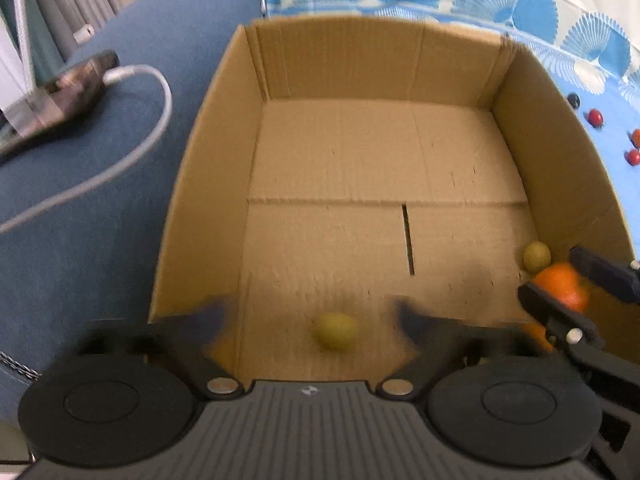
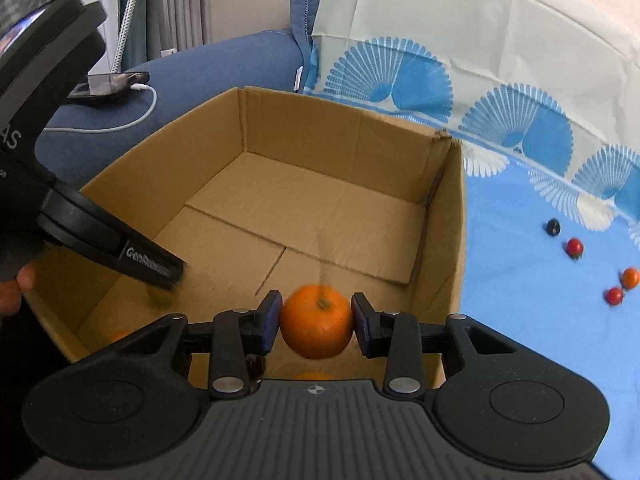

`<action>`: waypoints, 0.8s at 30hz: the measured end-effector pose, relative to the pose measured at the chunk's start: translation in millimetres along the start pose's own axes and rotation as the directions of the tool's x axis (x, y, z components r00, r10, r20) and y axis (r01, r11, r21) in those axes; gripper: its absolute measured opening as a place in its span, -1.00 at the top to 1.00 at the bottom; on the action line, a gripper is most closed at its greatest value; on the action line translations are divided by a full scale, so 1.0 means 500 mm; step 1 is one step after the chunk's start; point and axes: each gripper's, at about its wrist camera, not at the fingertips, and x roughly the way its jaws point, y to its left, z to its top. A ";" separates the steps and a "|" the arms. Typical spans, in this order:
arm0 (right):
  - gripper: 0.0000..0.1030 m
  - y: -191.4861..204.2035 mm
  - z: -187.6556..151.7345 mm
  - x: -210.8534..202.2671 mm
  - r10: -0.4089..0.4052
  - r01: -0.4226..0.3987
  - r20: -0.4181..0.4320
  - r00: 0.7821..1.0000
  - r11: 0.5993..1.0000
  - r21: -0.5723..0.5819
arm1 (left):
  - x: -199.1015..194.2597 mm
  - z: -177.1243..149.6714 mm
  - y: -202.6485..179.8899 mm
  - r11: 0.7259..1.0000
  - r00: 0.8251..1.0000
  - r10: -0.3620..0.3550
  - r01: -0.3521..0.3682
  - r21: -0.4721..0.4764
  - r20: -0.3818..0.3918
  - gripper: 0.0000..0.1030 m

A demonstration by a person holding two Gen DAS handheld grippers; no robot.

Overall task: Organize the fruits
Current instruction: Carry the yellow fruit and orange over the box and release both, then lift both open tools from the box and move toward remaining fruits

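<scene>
Over the near edge of the box (image 2: pixel 452 216), the right hand-held gripper (image 2: pixel 316 320) carries an orange (image 2: pixel 316 326); the blue pads (image 2: pixel 272 316) sit at 9 and 3 o'clock of the fruit, right against its skin, though firm contact cannot be confirmed. In the left wrist view the same right hand-held gripper (image 1: pixel 560 284) appears at 4 o'clock, with the orange (image 1: pixel 562 282) between its fingers, close to the box (image 1: pixel 208 184) right wall.

Left hand-held gripper (image 1: pixel 310 312): jaws spread wide, nothing between them; both fingertips are motion-blurred. A yellow-green fruit (image 1: pixel 336 331) lies on the box floor between the fingertips, not touching either. A second yellow-green fruit (image 1: pixel 537 256) rests in the near right corner, just beside the orange.

In the right wrist view the left hand-held gripper (image 2: pixel 160 270) enters from 9 o'clock, pointing down into the box.

The box stands on a blue patterned cloth (image 2: pixel 520 320). On the cloth at 3 o'clock of the box lie small round fruits: one dark (image 2: pixel 552 226), two red (image 2: pixel 575 246) (image 2: pixel 614 296) and one orange-coloured (image 2: pixel 631 277), all well apart from the box.

At 10 o'clock of the box, a phone (image 1: pixel 60 92) with a white cable (image 1: pixel 160 120) lies on a blue sofa (image 1: pixel 100 240)
</scene>
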 end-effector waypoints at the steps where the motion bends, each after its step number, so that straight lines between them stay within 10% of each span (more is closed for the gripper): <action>1: -0.23 0.003 0.004 -0.004 -0.007 0.007 0.016 1.000 1.000 -0.011 | -0.009 0.000 -0.002 1.000 1.000 0.006 -0.006 0.003 0.028 -1.00; 9: -0.80 0.004 0.004 -0.099 -0.011 0.013 0.076 0.997 0.999 -0.035 | -0.084 -0.020 -0.003 1.000 0.997 0.025 -0.026 0.011 0.066 -1.00; 24: -0.92 0.008 -0.072 -0.328 -0.043 0.036 0.143 0.989 0.998 0.054 | -0.295 -0.195 -0.024 0.998 0.985 0.058 -0.052 -0.042 0.164 -1.00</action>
